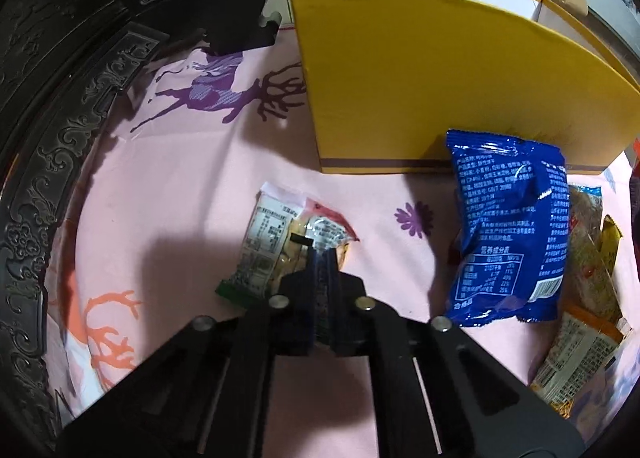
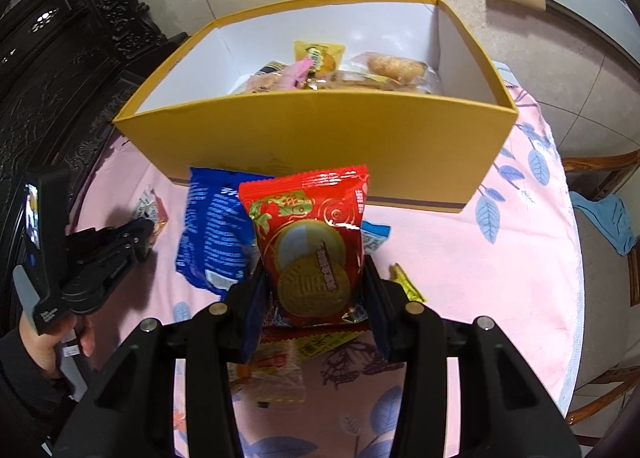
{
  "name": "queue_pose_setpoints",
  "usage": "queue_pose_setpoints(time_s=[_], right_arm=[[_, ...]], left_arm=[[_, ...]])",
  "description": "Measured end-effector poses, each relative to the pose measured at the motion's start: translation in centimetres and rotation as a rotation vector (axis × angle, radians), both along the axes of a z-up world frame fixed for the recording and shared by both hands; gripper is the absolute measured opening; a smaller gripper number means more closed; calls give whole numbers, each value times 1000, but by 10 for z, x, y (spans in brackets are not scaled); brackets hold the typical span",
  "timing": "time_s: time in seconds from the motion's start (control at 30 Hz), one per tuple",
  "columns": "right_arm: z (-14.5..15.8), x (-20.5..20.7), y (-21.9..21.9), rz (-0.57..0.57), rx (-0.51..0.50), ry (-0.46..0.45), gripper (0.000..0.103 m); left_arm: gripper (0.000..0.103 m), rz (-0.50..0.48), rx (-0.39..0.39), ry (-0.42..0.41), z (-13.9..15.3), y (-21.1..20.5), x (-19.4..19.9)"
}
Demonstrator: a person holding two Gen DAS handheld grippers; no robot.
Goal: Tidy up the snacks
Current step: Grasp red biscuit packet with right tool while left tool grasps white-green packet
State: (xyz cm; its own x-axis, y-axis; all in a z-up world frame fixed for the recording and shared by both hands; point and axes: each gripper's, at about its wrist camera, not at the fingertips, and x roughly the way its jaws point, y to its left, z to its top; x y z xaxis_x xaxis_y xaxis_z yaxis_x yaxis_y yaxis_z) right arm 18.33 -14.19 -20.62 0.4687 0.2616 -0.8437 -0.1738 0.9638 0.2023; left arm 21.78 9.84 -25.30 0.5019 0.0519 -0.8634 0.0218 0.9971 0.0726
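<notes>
Between the fingers of the right gripper, a red biscuit packet is standing upright, pinched at its two side edges, its printed round biscuits facing the camera. Just behind it on the left, a blue snack bag is lying on the pink tablecloth with its upper end touching the front wall of the yellow box. Under the right gripper, a few more wrapped snacks are lying on the cloth, among them a yellow wrapper poking out at the right finger. The box is sitting open at the far side of the table, and several packets are lying inside against its white back wall.

The left gripper is closing its fingers tightly on a small clear packet with a red end, nipping it near the middle; whether the packet is clear of the cloth cannot be told. Just beside that one on the left, a green-and-white packet is lying flat. The blue snack bag is resting well to the right, its top against the box's yellow wall, with more wrappers piling up beyond it. In the right wrist view, the left gripper is showing at the left edge, held by the person's left hand. A dark carved cabinet is standing past the table's left side.
</notes>
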Motion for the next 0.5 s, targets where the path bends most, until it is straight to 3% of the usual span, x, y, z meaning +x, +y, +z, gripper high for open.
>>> queue_pose_setpoints(time_s=[0.5], right_arm=[[5,-1,8,15,27,-18,45]], left_arm=[[0,43,-128,-40,15,9,-16]])
